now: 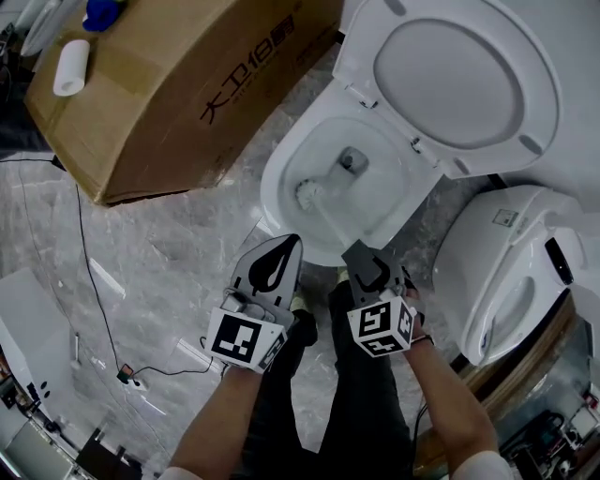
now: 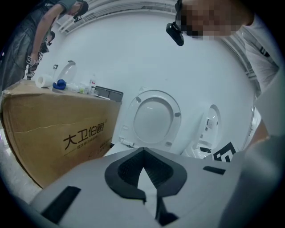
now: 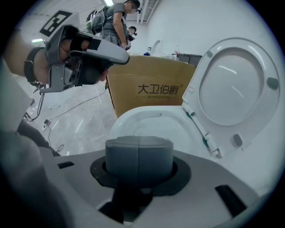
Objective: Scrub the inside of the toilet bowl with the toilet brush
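Glossy white oval toilet bowl [image 1: 275, 178], lid [image 1: 459, 84] raised, bristly brush [image 1: 307, 192] head down inside, its round grey handle [image 3: 139, 158] clamped in right claw [image 1: 367, 264], left claw [image 1: 281, 251] just beside, closed on nothing

2 toilets [image 1: 277, 176] [image 1: 506, 272]; 1 ea brush [image 1: 309, 193], box [image 1: 187, 84], roll [image 1: 71, 67].

In the right gripper view, the grey end of the toilet brush [image 3: 139, 156] filled the gap between the jaws of the right tool [image 1: 361, 258], hiding its own shaft and bristles and much of the inside of the toilet bowl [image 3: 147, 119]. In the head view the shaft was only a pale blur against the porcelain. In the left gripper view, the left tool [image 2: 143, 152] covered nearly all of the bowl. The cardboard box [image 1: 178, 89] ran off the head view's top edge, and the blue item [image 1: 100, 13] on it was too small to name
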Demonstrator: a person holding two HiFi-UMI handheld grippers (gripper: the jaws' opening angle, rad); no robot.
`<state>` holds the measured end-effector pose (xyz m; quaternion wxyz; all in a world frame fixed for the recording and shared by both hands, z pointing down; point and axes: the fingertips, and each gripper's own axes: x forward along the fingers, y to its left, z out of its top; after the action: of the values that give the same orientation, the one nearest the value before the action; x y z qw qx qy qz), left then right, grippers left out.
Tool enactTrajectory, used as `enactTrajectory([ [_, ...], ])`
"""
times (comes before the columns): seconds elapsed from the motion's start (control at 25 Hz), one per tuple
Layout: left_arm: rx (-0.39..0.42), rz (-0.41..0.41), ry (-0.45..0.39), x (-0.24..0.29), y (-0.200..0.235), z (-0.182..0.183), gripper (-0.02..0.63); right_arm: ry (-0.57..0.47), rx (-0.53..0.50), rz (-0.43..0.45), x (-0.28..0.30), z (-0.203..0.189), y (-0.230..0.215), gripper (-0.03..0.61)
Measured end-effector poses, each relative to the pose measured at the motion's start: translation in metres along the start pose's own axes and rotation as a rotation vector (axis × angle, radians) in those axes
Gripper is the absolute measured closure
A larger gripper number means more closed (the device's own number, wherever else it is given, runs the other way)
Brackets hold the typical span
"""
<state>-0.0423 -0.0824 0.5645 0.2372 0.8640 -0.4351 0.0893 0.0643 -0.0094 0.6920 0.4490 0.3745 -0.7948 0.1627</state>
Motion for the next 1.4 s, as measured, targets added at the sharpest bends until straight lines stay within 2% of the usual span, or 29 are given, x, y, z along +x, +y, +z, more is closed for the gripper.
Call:
enactTrajectory([
  [0.24,-0.001,0.006,0.001,0.001,0.009,-0.018,0.607,-0.026,-0.083,-0.038,0.027,0.000,-0.033,0.424],
  [0.48,0.001,0.018,-0.020,0.006,0.017,-0.019,0.606,-0.021,-0.269,-0.075,0.040,0.002,-0.074,0.425],
  [0.64,-0.006,0.027,-0.027,0.006,0.020,-0.017,0.606,0.003,-0.337,-0.126,0.040,0.005,-0.115,0.425],
  [0.8,-0.019,0.034,-0.030,0.006,0.023,-0.015,0.607,0.045,-0.366,-0.138,0.030,-0.004,-0.143,0.425],
  [1.0,-0.032,0.034,-0.028,0.006,0.021,-0.013,0.607,0.126,-0.405,-0.134,0.012,-0.029,-0.154,0.425],
  [1.16,-0.039,0.032,-0.026,0.004,0.017,-0.010,0.607,0.220,-0.404,-0.101,-0.004,-0.049,-0.145,0.425],
  [1.4,-0.051,0.034,-0.026,-0.006,0.013,-0.002,0.606,0.289,-0.325,-0.056,-0.031,-0.054,-0.113,0.423],
])
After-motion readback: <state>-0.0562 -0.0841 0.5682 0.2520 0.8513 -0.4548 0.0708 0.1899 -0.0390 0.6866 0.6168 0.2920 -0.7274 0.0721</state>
